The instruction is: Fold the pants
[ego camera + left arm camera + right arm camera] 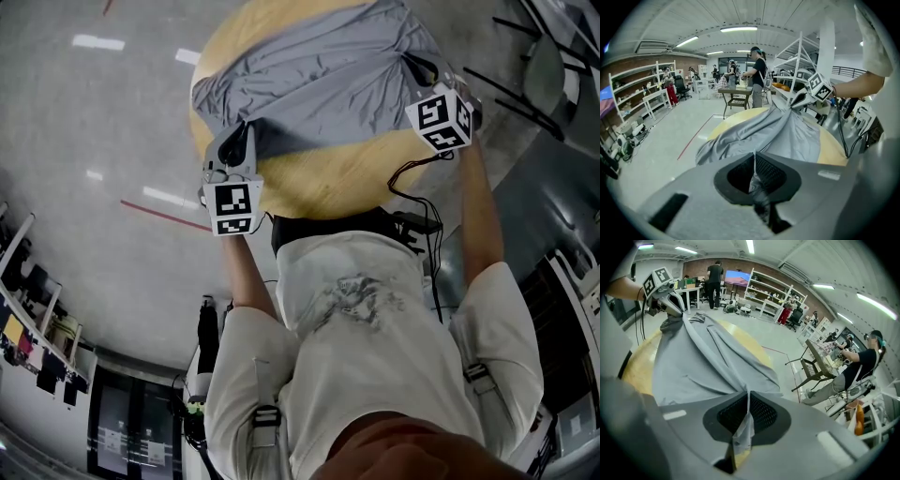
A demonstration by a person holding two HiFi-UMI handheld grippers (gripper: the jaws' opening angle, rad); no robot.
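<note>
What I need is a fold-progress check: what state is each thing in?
pants, spread rumpled across the table, near edge gripped at two points
left tool, shut on pants
right tool, shut on pants
table, partly covered by the pants

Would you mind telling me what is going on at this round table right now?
A person in a white shirt is working on grey pants spread over a round wooden table. The left gripper and the right gripper are each shut on the fabric at the near side, one at each end, lifting it there. The rest lies rumpled on the tabletop, with no fold made yet.
</note>
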